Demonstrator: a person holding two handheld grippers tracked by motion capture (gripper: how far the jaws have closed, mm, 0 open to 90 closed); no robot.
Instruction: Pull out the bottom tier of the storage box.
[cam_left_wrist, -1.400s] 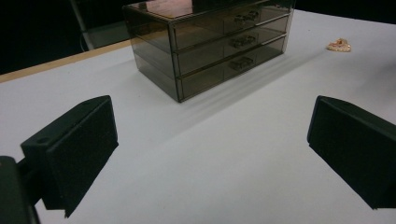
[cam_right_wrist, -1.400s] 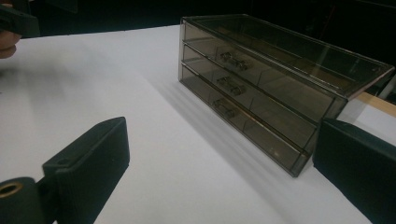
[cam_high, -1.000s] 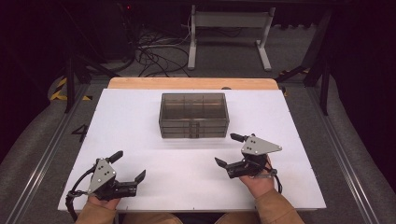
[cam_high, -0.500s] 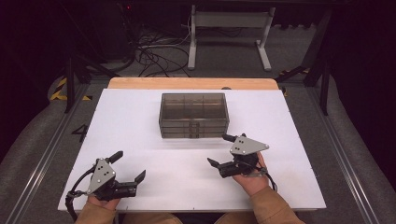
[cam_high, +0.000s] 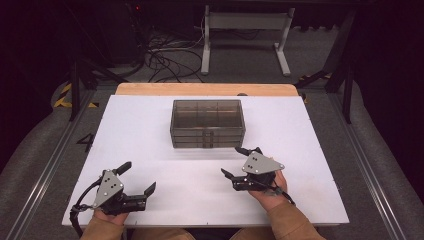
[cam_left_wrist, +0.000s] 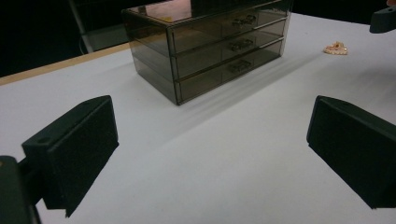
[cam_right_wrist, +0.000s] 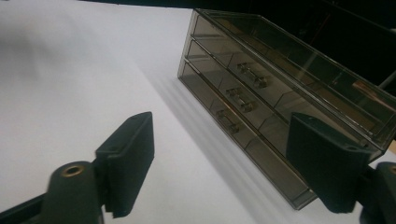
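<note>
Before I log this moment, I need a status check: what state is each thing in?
Drawer box: upright, all three drawers shut.
Small gold trinket: lying loose on the table, untouched.
Left tool: open, holding nothing.
Right tool: open, jaws just been closing, nothing between them.

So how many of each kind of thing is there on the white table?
Smoky see-through drawer box: 1, with 3 drawers
Small gold trinket: 1
Black grippers: 2, the left gripper and the right gripper, both open and holding nothing
Total: 4 things
</note>
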